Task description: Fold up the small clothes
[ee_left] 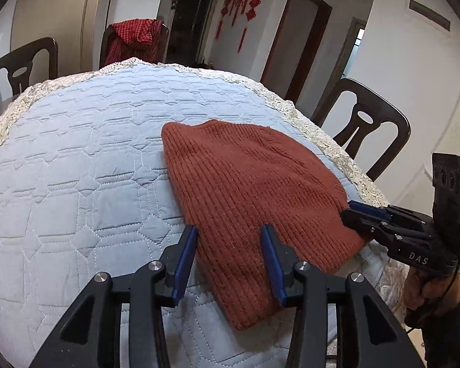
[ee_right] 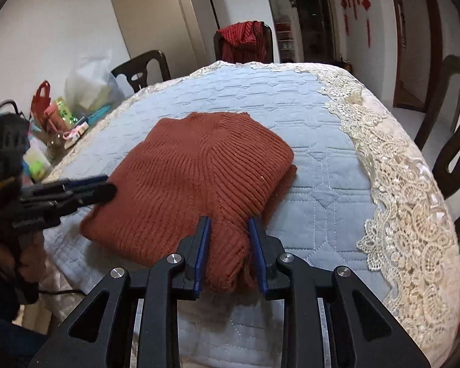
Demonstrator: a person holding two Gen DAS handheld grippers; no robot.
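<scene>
Desk [ee_right: 328, 165]: I see rust knit garment [ee_right: 199, 178] lying flat near my edge, long axis running left-right. Right gripper [ee_right: 228, 245] straddles right end, jaws apart, nearer. Left gripper [ee_left: 230, 245] likewise apart over left end.

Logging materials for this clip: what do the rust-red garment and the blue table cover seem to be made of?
The garment looks like thick ribbed knit, probably wool or acrylic: raised ribs, fuzzy matte surface. The table cover looks like quilted cotton-type fabric, matte, with stitched geometric lines and a cream lace edge.
</scene>
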